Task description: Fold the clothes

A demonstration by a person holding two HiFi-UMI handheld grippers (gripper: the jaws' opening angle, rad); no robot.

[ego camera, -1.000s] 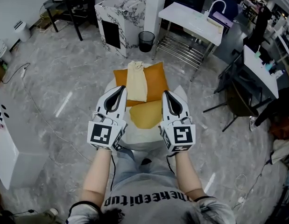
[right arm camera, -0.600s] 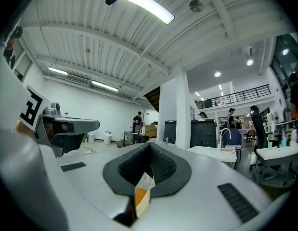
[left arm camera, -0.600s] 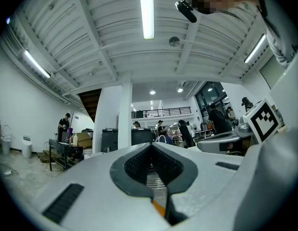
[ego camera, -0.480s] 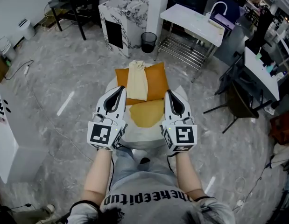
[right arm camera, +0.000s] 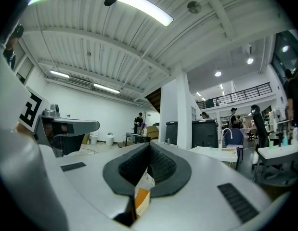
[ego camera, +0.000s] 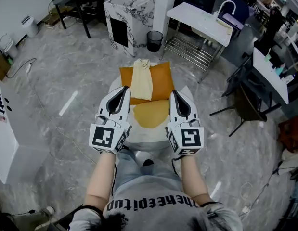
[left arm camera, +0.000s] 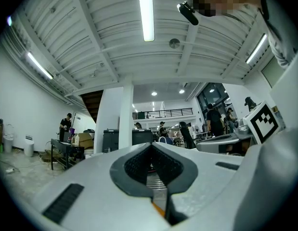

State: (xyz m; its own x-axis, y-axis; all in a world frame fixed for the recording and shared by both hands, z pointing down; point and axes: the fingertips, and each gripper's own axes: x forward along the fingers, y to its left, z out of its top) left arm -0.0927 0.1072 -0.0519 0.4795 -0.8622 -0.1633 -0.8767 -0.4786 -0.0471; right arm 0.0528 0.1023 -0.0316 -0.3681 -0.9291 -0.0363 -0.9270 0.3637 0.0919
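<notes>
**Head view: two grippers, one orange garment**

Looks down on the left gripper (ego camera: 123, 90) and right gripper (ego camera: 174, 95), side by side and pointing away from the person. Shows them flanking an orange fabric garment (ego camera: 151, 113) spread over a small white table (ego camera: 139, 141), with a cream folded cloth (ego camera: 141, 81) lying on the garment's far half. Leaves the grip itself unclear from above.

Settled in the left gripper view: jaws pressed together on a thin sliver of the orange fabric (left arm camera: 159, 209). Same in the right gripper view: jaws pinched on an orange fold (right arm camera: 140, 198) bearing a white tag (right arm camera: 145, 179).

Around the table: grey marbled floor (ego camera: 67, 71), marble-patterned cabinet (ego camera: 127, 13), black waste bin (ego camera: 155, 40), long white bench (ego camera: 199, 23). Visible only from the grippers: ribbed white ceiling (left arm camera: 105, 42) and strip lights (left arm camera: 146, 11).
</notes>
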